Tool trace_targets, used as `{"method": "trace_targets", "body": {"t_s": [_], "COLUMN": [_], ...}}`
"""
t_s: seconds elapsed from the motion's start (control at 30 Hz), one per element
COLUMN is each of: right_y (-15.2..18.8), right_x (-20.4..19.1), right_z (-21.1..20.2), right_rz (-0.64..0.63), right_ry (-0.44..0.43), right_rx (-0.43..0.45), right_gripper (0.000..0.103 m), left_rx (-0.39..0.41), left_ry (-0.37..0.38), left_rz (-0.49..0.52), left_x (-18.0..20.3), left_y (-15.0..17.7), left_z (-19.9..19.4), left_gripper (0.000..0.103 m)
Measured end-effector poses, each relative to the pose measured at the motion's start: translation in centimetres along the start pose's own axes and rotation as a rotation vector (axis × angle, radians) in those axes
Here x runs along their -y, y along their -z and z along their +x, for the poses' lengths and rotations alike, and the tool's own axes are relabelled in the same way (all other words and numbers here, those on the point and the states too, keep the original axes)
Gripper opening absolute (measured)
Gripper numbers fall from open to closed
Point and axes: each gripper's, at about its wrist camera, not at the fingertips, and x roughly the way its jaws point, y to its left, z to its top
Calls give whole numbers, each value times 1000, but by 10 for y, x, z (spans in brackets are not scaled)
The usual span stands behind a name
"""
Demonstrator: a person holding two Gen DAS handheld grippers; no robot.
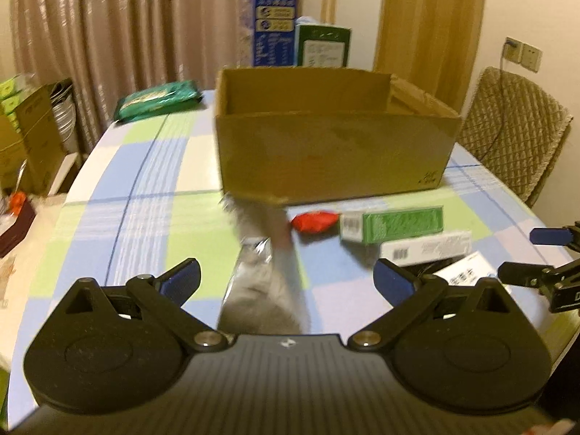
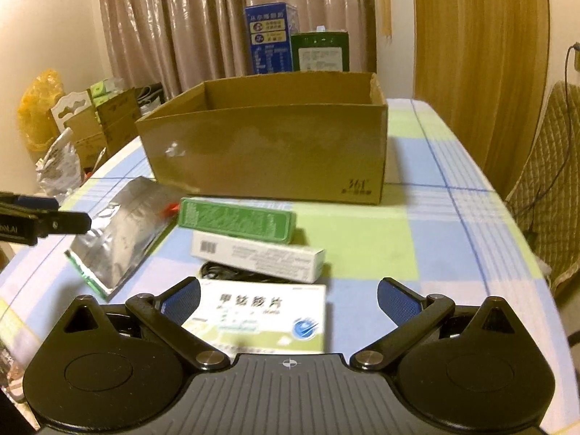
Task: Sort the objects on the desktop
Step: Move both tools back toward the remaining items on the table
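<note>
My left gripper is open, low over the checked table. A silver foil pouch lies between its fingers, untouched. Beyond it lie a red packet, a green box and a long white box. An open cardboard box stands behind them. My right gripper is also open, and a flat white medicine box lies between its fingers, nearer the left one. Ahead of it are the long white box, the green box, the pouch and the cardboard box.
A black cable pokes out from under the long white box. A tall blue carton and a green carton stand behind the cardboard box. A green packet lies at the far left. A padded chair is at the right edge.
</note>
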Motion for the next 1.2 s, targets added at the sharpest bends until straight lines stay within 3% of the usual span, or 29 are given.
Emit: {"method": "trace_targets", "body": {"t_s": [0.2,0.7,1.1,1.2], "right_y": [4,17,24,21], "right_x": [-9,3,-17,-15], "right_z": [8,28,22,17], "right_rz": [-33,45,11,-8], "right_ry": [6,-47,-216,-143], "right_rx": [-42,-173,-210,-162], "right_gripper": [101,101,101,101], "left_rx": [-6,-13,-26,-28], "left_ry": [-24,6,10,9], "left_rz": [-44,22,42,43], "left_x": [-9,9,12,14], "left_y": [14,17,24,27], "left_z": [-11,-10,-9,-10], "left_gripper": [100,100,100,100]}}
